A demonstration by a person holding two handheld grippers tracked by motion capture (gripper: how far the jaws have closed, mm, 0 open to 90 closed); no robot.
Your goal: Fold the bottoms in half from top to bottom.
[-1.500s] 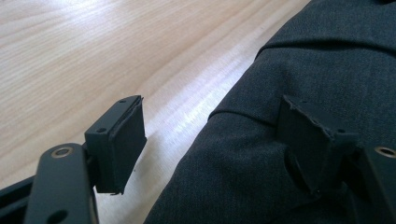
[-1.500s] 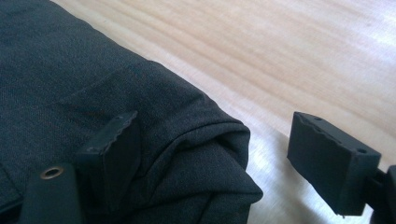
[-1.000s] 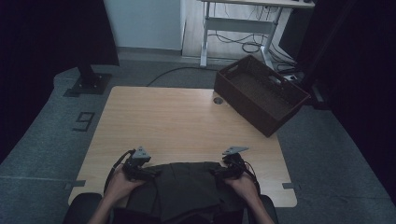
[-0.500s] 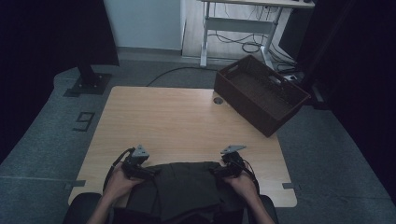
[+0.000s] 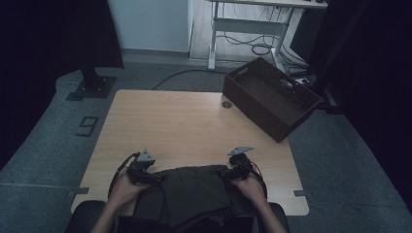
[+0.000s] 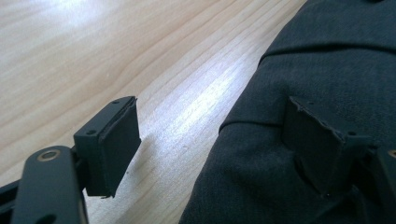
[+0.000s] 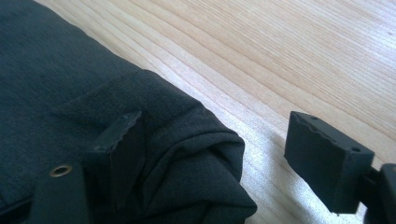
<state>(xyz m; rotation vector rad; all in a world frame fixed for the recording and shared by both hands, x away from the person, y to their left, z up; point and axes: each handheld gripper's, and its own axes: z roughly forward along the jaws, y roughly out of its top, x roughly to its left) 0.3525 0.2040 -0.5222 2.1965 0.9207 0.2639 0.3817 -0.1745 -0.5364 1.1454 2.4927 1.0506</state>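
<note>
The high view is dim and slightly soft, with both sides of the room falling into near black; the tabletop point(image 5: 194, 126) is evenly and weakly lit, and the dark cloth point(image 5: 194, 194) shows little detail. The two gripper views are much brighter. In the left gripper view a pale sheen runs across the wood grain and the far wood blurs. In the right gripper view a bright patch of glare sits beside the cloth's edge, and the nearest parts are soft.

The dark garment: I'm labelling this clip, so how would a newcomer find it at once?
Start at the wooden table and go to its near edge. The dark garment lies folded there between the left gripper and right gripper. It is soft cloth, unlike the rigid brown basket.
</note>
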